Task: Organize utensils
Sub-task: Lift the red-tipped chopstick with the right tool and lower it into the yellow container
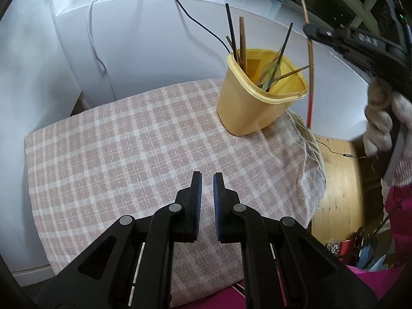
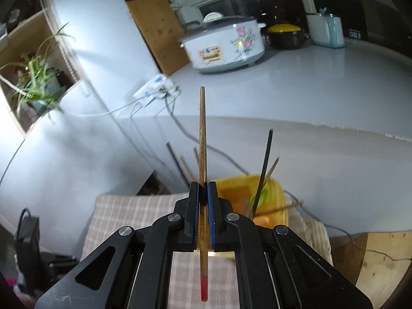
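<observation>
One chopstick [image 2: 202, 139] clamped upright in right gripper [image 2: 203, 193] (red end below jaws); left gripper [image 1: 207, 180] nearly closed, empty, cup [image 1: 260, 95] beyond.

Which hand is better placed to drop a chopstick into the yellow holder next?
Right. The right gripper already clamps a red-tipped chopstick near the yellow utensil holder; the left gripper is shut and holds nothing over the checked cloth.
</observation>
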The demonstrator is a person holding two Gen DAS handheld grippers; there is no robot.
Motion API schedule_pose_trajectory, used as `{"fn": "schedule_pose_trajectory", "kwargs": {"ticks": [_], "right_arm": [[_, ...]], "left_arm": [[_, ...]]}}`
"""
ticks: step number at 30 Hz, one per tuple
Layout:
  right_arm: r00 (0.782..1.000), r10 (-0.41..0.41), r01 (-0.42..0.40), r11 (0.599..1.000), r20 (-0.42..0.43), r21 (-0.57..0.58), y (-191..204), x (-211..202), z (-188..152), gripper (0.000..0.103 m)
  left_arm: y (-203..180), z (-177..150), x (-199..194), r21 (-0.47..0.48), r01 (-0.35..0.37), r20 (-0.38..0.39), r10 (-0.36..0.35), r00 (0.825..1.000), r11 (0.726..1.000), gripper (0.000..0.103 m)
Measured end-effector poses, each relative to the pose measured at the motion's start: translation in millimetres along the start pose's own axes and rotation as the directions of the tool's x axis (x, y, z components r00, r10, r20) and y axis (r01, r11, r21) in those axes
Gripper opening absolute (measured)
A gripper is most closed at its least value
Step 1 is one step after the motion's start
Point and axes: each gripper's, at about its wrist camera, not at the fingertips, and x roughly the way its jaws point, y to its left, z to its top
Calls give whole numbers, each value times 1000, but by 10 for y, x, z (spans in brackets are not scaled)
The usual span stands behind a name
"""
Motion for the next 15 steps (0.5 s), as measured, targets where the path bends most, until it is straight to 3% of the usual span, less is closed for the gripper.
{"fn": "schedule_pose_trajectory", "kwargs": {"ticks": [11,15], "right_arm": [[994,-66,68,997,92,-19,-37,243,333,5],[994,-86,90,995,73,-49,-47,412,321,5]], "left_arm": [[33,48,-16,-23,-10,12,11,1000,1000,6],[15,65,-11,-21,-8,14,8,1000,1000,6]]}}
